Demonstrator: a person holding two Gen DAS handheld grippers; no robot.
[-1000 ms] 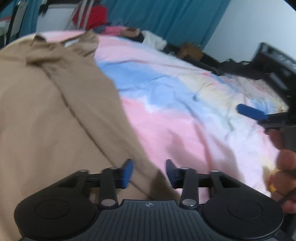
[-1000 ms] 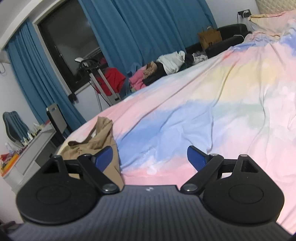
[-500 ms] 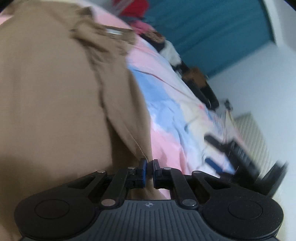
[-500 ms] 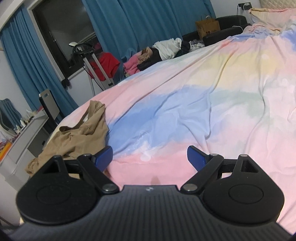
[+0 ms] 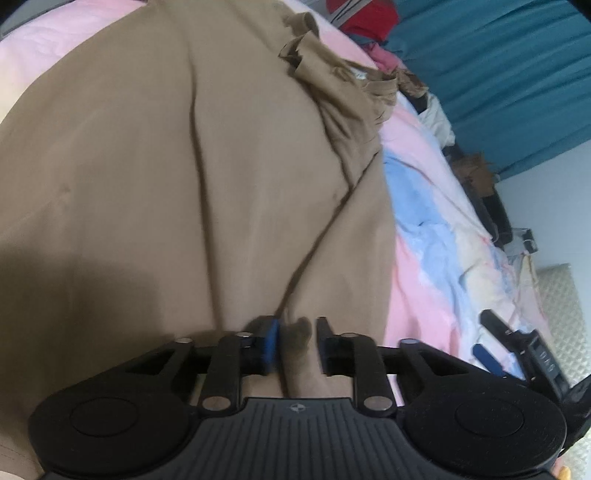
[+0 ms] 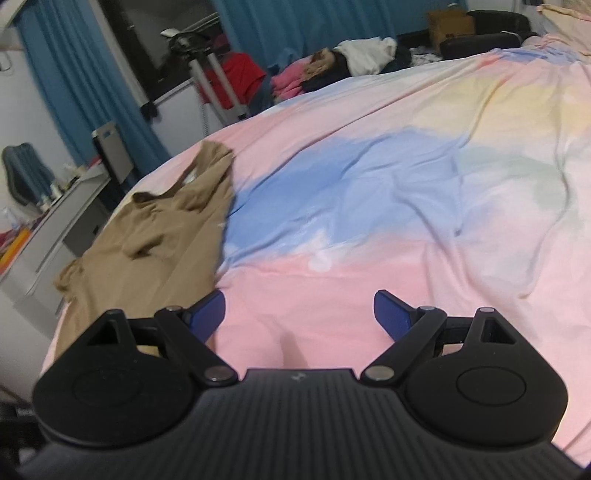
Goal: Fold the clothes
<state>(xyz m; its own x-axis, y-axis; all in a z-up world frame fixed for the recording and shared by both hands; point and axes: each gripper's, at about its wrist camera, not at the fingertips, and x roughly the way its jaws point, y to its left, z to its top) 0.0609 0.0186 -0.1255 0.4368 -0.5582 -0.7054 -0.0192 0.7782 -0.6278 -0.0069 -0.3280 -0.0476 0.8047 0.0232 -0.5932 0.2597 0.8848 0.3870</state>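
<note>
A tan garment lies spread on the pastel bedsheet, its bunched straps at the far end. My left gripper is shut on a fold of the tan garment at its near right edge, cloth pinched between the fingers. In the right wrist view the same tan garment lies at the left edge of the bed. My right gripper is open and empty above the pink part of the bedsheet, just right of the garment. The right gripper also shows in the left wrist view, low right.
A pile of clothes lies beyond the far edge of the bed, below blue curtains. A desk and a drying rack with a red cloth stand to the left of the bed.
My left gripper went from open beside the garment's edge to shut on a fold of it, and its view tilted. My right gripper stayed open and moved closer to the garment.
</note>
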